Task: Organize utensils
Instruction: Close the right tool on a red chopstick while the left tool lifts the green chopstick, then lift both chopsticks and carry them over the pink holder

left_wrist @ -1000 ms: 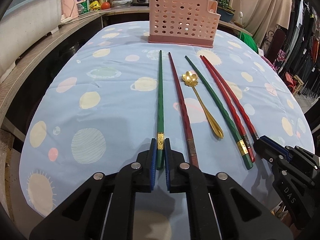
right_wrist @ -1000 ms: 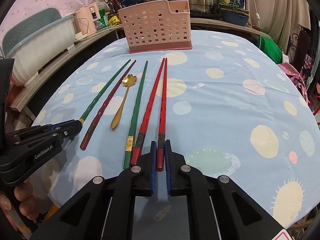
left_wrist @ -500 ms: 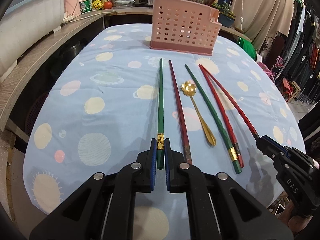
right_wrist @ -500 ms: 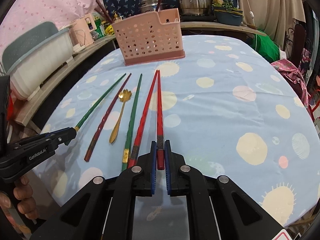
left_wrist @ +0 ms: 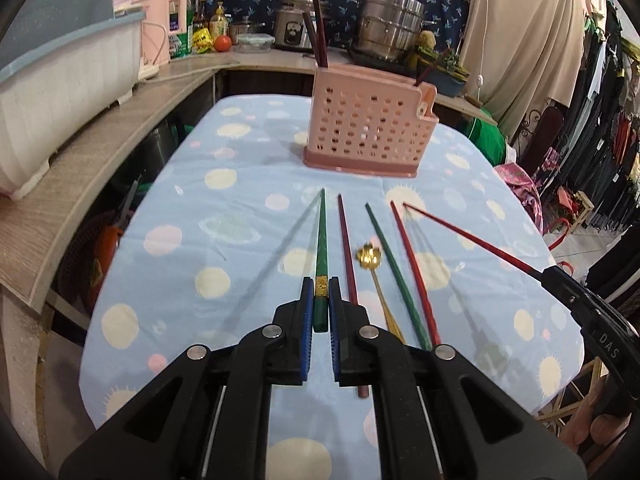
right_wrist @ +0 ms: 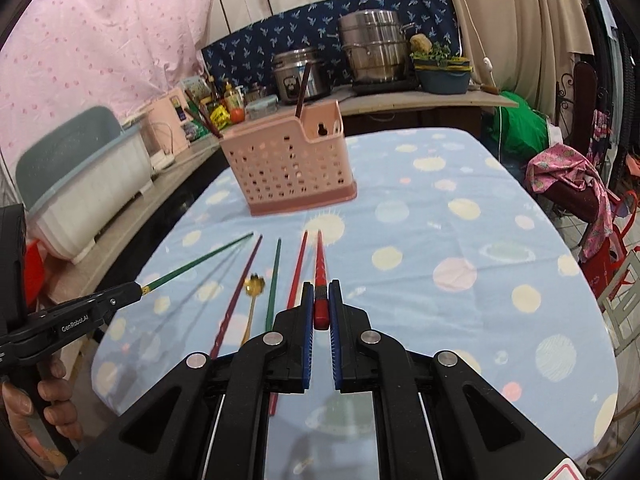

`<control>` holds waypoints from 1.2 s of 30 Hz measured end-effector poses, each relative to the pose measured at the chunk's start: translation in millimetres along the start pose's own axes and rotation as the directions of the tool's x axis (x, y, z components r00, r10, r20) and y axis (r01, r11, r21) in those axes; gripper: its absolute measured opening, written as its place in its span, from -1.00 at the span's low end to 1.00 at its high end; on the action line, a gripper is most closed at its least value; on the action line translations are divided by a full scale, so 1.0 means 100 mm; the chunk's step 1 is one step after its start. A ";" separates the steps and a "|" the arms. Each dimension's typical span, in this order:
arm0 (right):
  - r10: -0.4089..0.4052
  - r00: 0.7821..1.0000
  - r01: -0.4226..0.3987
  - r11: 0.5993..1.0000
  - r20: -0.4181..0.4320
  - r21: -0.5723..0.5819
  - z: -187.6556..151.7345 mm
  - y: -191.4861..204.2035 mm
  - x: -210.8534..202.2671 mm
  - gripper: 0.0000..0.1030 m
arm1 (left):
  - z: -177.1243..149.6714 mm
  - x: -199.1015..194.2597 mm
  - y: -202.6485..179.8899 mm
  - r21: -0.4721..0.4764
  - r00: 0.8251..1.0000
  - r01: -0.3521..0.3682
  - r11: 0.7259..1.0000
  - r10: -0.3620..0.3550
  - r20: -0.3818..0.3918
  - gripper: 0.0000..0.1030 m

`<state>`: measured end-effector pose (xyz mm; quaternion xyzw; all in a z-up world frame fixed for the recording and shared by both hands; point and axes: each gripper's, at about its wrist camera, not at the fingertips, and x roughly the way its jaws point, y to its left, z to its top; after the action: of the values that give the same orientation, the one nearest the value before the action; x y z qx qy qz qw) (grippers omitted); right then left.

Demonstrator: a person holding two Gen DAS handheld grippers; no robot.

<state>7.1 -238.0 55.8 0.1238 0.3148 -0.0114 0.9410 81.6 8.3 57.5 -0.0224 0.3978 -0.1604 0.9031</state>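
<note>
**A:** Two chopsticks are up off the worktop [left_wrist: 248, 208], one in each gripper. The left gripper [left_wrist: 320, 300] has its fingers [left_wrist: 306, 312] pinched narrow on the butt end of a green chopstick [left_wrist: 321, 240], whose tip points toward the pink basket [left_wrist: 368, 132].

**B:** And the right gripper [right_wrist: 321, 304]?

**A:** Same grip: its fingers [right_wrist: 307, 312] are clamped on the end of a red chopstick [right_wrist: 320, 264], which also points at the basket. In the left wrist view that stick angles in from the right side, clear of the cloth.

**B:** What lies on the cloth?

**A:** On the near side of the basket, side by side between the two lifted sticks: a dark red chopstick [left_wrist: 346, 248], a gold spoon [left_wrist: 370, 258] with a flower-shaped bowl, a second green chopstick [left_wrist: 394, 268] and a second red chopstick [left_wrist: 414, 268]. Their tips all point toward the basket.

**B:** Anything in the basket?

**A:** Several dark sticks [left_wrist: 316, 28] stand in it, poking above its rim. Behind it, pots [right_wrist: 372, 48] sit on a counter.
</note>
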 end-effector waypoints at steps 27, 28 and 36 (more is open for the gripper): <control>0.068 0.972 -0.062 0.998 0.223 -0.030 1.33 0.05 -0.10 -0.86 | 1.37 -0.37 -0.21 0.068 0.973 -0.051 0.996 0.035 0.228 -0.86; 0.077 0.970 -0.072 0.997 0.229 -0.029 1.38 0.05 -0.09 -0.86 | 1.41 -0.37 -0.22 0.072 0.972 -0.050 0.996 0.032 0.232 -0.86; 0.143 0.943 -0.141 0.990 0.299 -0.031 1.89 0.11 -0.12 -0.86 | 1.83 -0.48 -0.40 0.095 0.956 -0.027 0.995 -0.002 0.293 -0.86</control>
<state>109.6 -273.5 211.2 0.1388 0.1583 0.0391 0.9768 173.1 -30.4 223.4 0.0008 0.2517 -0.1689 0.9529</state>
